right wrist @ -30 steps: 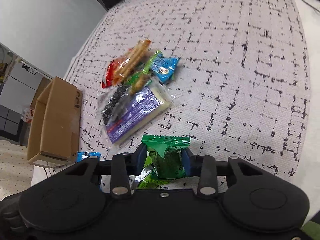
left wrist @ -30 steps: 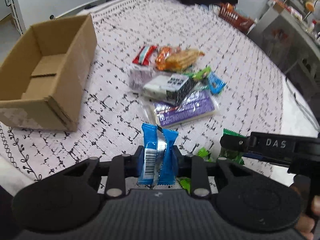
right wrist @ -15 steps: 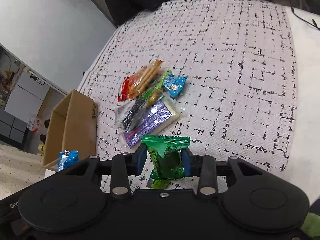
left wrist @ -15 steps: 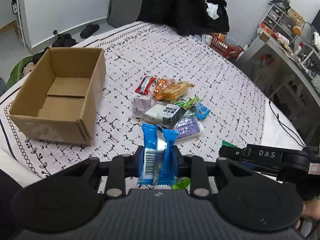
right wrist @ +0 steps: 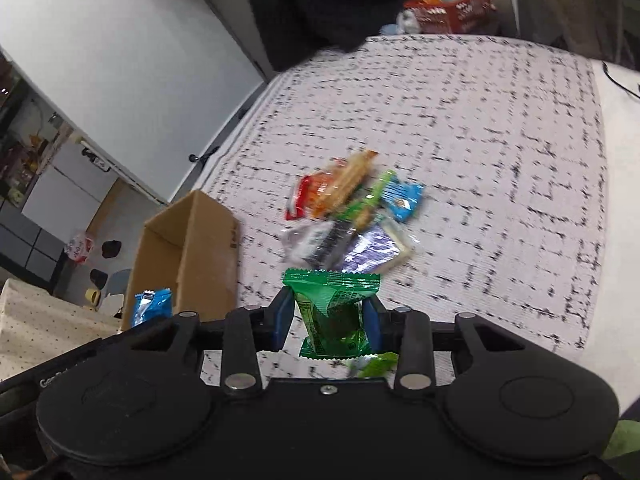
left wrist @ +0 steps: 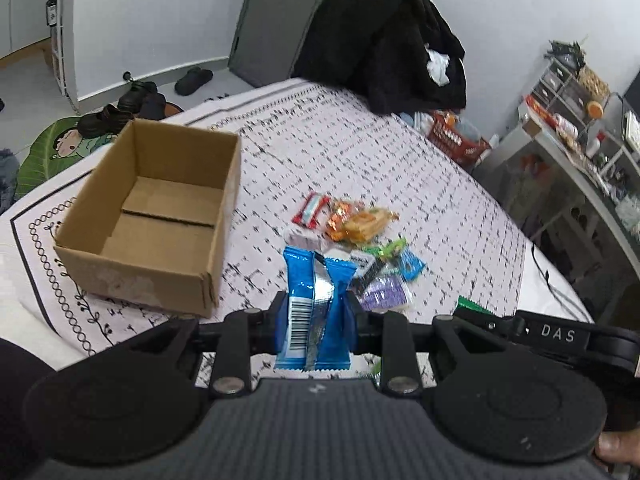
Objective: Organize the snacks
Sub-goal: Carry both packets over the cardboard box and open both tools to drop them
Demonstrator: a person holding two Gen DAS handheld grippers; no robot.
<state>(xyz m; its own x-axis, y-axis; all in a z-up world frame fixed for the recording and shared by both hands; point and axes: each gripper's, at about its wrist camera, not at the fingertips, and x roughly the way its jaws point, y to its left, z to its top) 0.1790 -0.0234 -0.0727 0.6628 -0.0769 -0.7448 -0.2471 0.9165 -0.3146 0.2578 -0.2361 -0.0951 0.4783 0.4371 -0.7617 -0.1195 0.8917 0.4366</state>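
On the bed (left wrist: pixel 360 152) we find a cardboard box (left wrist: pixel 160 216) to the left and a heap of snacks (left wrist: pixel 356 240) to its right, apart from it. Behind the bed, clothing (left wrist: pixel 384 36) hangs.

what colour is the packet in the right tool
Green, clearest in the right wrist view.

A blue snack packet (left wrist: pixel 316 308) with a silver seam and barcode stands upright, pinched at its sides. A green packet (right wrist: pixel 334 312) is likewise upright. The remaining snack pile (left wrist: pixel 352 240) lies right of the empty, open cardboard box (left wrist: pixel 152 216).
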